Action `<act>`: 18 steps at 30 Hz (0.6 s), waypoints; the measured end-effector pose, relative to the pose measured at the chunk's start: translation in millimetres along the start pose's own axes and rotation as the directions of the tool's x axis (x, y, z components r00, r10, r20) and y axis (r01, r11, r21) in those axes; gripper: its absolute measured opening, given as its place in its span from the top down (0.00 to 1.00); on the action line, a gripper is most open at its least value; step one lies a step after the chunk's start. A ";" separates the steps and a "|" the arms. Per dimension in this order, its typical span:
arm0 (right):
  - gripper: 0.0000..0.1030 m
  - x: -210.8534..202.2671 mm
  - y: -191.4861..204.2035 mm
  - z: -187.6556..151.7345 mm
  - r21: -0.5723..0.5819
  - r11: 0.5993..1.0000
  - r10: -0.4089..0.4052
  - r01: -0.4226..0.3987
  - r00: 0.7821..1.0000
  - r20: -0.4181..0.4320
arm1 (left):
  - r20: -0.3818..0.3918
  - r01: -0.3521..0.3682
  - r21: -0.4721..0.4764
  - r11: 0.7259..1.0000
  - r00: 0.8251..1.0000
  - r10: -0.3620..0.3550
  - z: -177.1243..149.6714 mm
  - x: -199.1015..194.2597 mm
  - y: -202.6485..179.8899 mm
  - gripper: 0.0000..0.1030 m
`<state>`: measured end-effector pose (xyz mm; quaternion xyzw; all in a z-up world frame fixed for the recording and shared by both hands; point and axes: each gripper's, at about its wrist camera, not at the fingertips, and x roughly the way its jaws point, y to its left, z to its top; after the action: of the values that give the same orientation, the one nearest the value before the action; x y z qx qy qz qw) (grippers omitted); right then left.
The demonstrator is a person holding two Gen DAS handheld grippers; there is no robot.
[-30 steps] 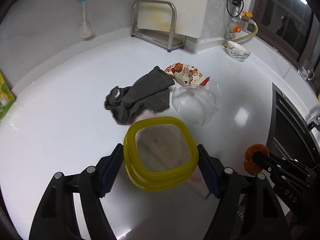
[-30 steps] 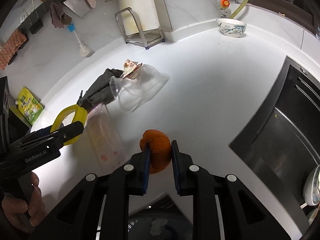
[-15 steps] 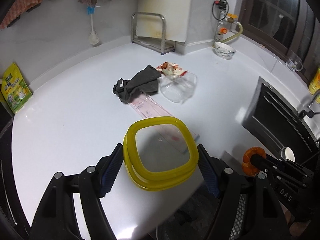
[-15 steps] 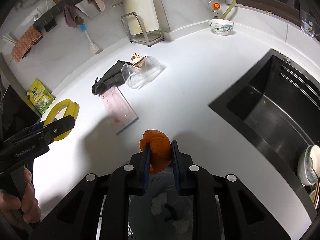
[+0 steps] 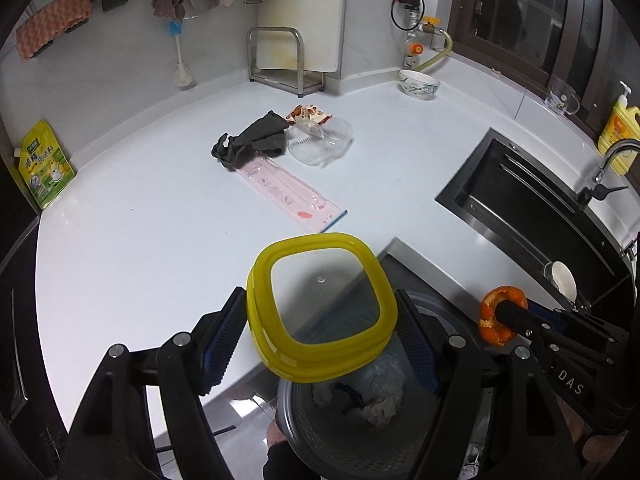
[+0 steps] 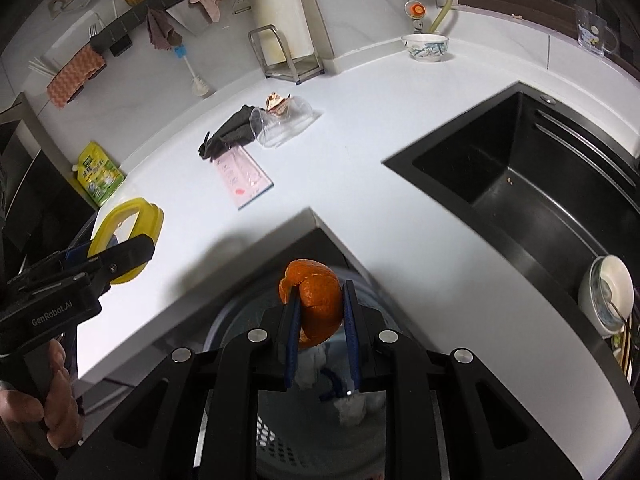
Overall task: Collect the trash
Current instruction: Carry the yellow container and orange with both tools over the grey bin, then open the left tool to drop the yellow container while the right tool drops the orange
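Orange peel sits pinched in my right gripper above the bin, while my left gripper clamps the yellow-rimmed lid.

"GenRobot.AI" — left tool; "DAS" — right tool

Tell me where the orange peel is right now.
The orange peel is clamped in the right gripper, held over the trash basket below the counter edge, in both views.

Bowl: far ahead, by the wall.
Sink: right of the tool.
Soap bottle: far right.
Brush: hanging, ahead-left.
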<state>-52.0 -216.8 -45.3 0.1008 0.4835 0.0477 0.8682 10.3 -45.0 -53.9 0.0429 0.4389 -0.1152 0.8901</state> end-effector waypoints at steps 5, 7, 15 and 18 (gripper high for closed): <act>0.81 -6.5 -7.3 -16.8 -0.013 1.000 0.004 -0.004 1.000 -0.026 | -0.008 -0.006 -0.004 1.000 1.000 0.005 -15.0 -6.2 -10.7 0.31; 0.81 -7.6 -10.0 -23.4 -0.021 1.000 0.006 -0.007 0.999 -0.040 | -0.019 -0.009 -0.007 1.000 1.000 0.009 -21.4 -5.4 -14.3 0.31; 0.81 -1.3 -16.3 -43.7 -0.040 0.999 0.008 -0.012 0.996 -0.090 | -0.084 -0.010 -0.012 1.000 0.996 0.009 -47.6 9.1 -26.7 0.31; 0.81 6.1 -17.9 -51.0 -0.041 0.999 0.014 -0.019 0.993 -0.114 | -0.107 -0.015 -0.012 1.000 0.994 0.014 -57.6 17.0 -29.0 0.31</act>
<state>-92.4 -226.6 -80.4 0.0838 0.5302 0.0707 0.8407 -31.2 -65.7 -101.8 0.0467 0.4865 -0.1034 0.8663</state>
